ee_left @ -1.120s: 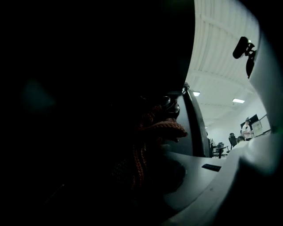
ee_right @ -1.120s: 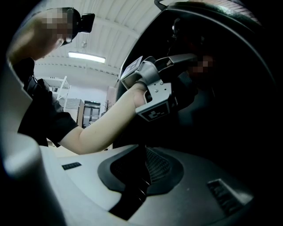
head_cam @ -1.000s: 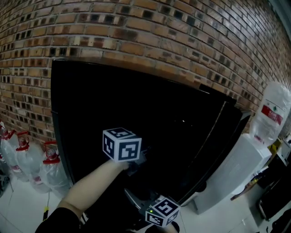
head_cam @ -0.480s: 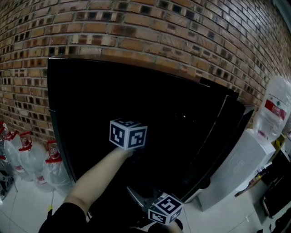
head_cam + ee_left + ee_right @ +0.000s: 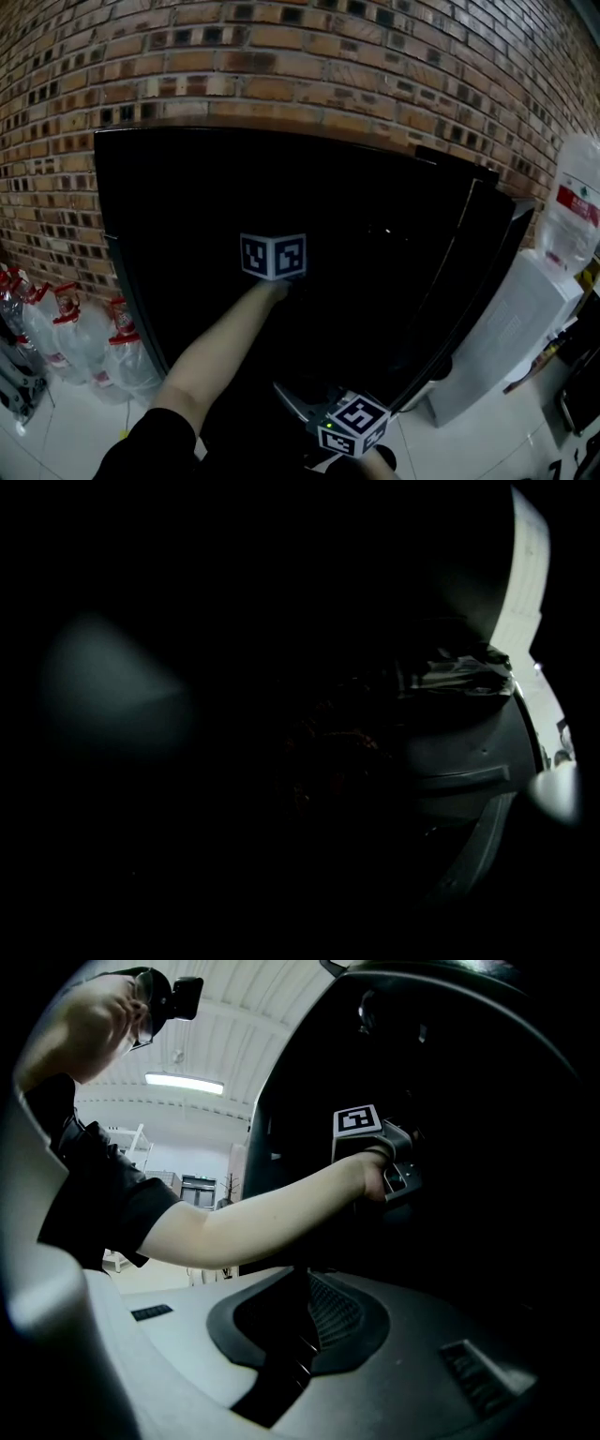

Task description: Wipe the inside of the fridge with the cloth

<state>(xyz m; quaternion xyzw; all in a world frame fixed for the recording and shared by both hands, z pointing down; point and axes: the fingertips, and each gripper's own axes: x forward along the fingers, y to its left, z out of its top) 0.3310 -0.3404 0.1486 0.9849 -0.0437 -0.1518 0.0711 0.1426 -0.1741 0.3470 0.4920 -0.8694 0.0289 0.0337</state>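
Several water bottles (image 5: 80,333) stood left of the black fridge (image 5: 169,187), a water dispenser (image 5: 497,347) right; left gripper (image 5: 279,270) was inside, jaws together; right gripper (image 5: 300,1335) low, jaws together.

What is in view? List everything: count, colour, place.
fridge: one, black, centre, against the wall
wall: one, red-brown brick, behind
jugs: at least three, clear with red caps, floor left of fridge
dispenser: one, white, right of fridge
bottle: one, clear with red label, atop dispenser
floor: white tile, below
left arm: bare, black sleeve, reaching into fridge
left tongs: shut, inside the dark fridge; what they hold is too dark to tell
right tongs: grey, shut, empty, low in front of fridge
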